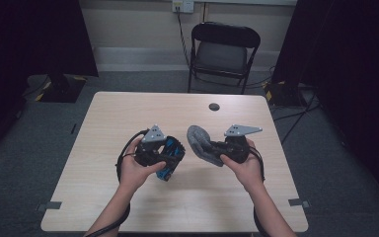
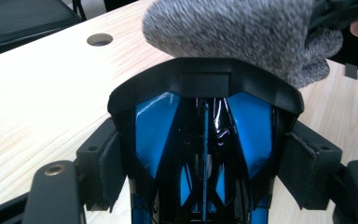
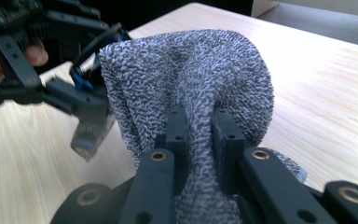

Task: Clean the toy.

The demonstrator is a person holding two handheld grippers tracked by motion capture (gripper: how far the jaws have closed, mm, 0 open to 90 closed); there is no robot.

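A hand holds my left gripper [image 1: 165, 151] above the middle of the table, shut on a blue and black plastic object [image 1: 172, 161]. In the left gripper view the object [image 2: 205, 84] sits between the jaws with a pad [image 2: 109, 163] against each side. My right gripper [image 1: 218, 148] is shut on a grey knitted cloth [image 1: 200, 143], which bulges toward the left gripper. The right gripper view has the cloth [image 3: 186, 70] pinched tight between its jaws, right gripper [image 3: 198, 135]. The grey cloth [image 2: 233, 32] hangs just beyond the blue object's front edge.
The light wooden table [image 1: 128, 113] has a round cable hole [image 1: 213, 106] near its far edge. A black folding chair [image 1: 224, 49] stands behind the table. Dark curtains hang at both sides, and cables lie on the floor at the right.
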